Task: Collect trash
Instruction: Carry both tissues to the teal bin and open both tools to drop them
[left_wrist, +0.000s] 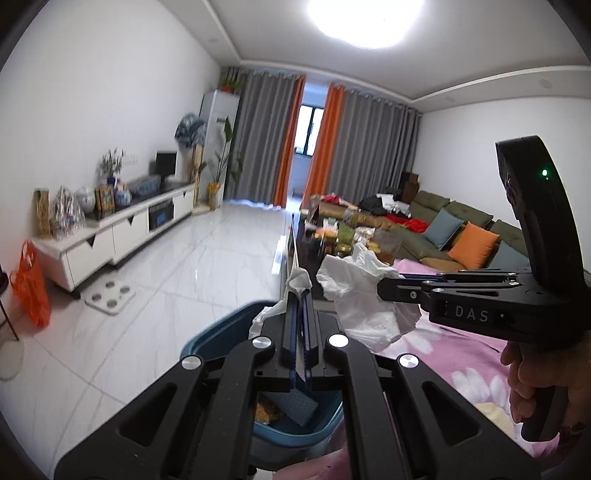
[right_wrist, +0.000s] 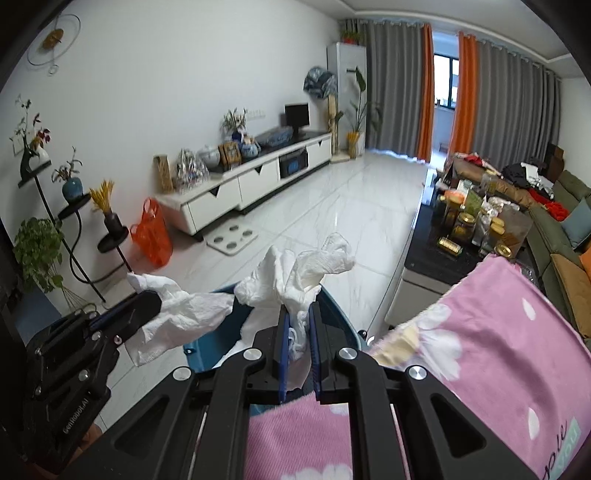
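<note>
Left wrist view showed the left gripper (left_wrist: 301, 295) with its jaws pressed almost together on a small white tissue (left_wrist: 298, 280), a scrap poking out past the fingertips. Below the fingers sat a blue bin (left_wrist: 207, 341) on the pale tiled floor (left_wrist: 177, 280), with some trash lying inside it. To the right, the right gripper (left_wrist: 386, 288) came in sideways, pinching a larger crumpled tissue (left_wrist: 364, 306) above the edge of a pink flowered blanket (left_wrist: 461, 358).

Right wrist view showed the right gripper (right_wrist: 298, 314) with jaws narrowly parted and clamped on the crumpled tissue (right_wrist: 295, 277), which bunched up above the fingertips over the blue bin (right_wrist: 341, 321). At left, the left gripper (right_wrist: 147, 301) held its own white tissue (right_wrist: 177, 317) just beside the bin's rim. The pink flowered blanket (right_wrist: 498, 332) filled the lower right.
</note>
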